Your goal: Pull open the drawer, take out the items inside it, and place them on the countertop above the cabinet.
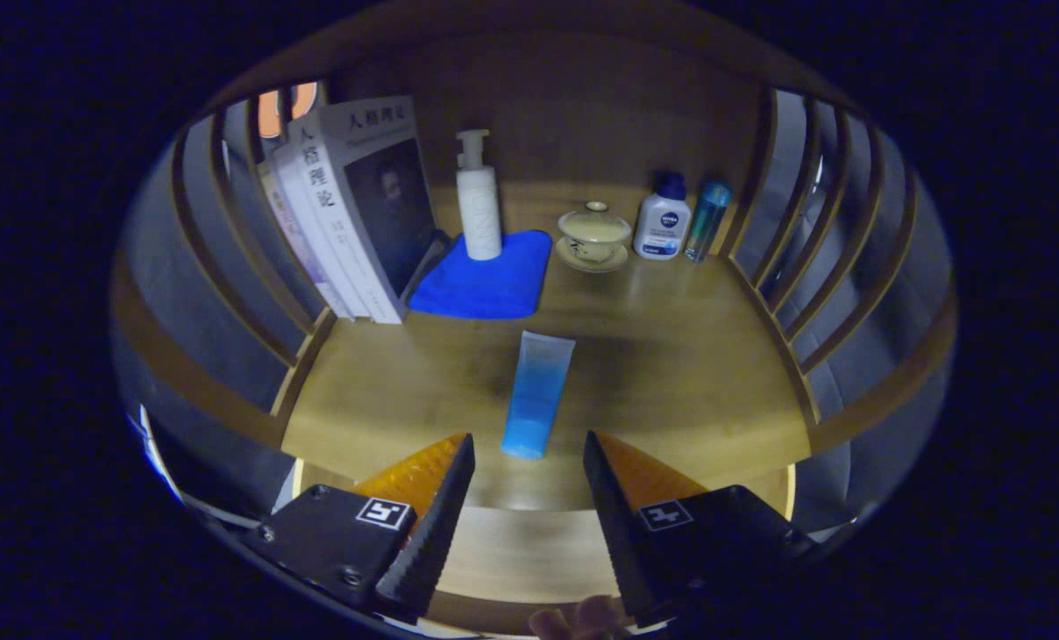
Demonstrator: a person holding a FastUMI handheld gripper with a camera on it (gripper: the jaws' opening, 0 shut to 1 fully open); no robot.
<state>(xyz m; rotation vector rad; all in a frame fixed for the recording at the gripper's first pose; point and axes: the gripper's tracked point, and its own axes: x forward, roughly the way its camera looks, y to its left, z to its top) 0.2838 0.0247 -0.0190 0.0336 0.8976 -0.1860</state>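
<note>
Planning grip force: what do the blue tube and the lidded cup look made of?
Blue tube, just ahead of the open tongs: likely soft plastic, matte, with a flat crimped end. Lidded cup on its saucer: seemingly glazed ceramic, pale with a slight sheen.

Books [351, 213]: rear ones hidden behind the front cover, count unclear. Small bottle [705, 220] at countertop [671, 356] back right corner partly hidden by the white bottle [661, 228]. Fingertips of a person's hand [582, 620] cut off under the gripper [529, 484]. Gripper bodies cropped low; fingers apart, nothing between them.
</note>
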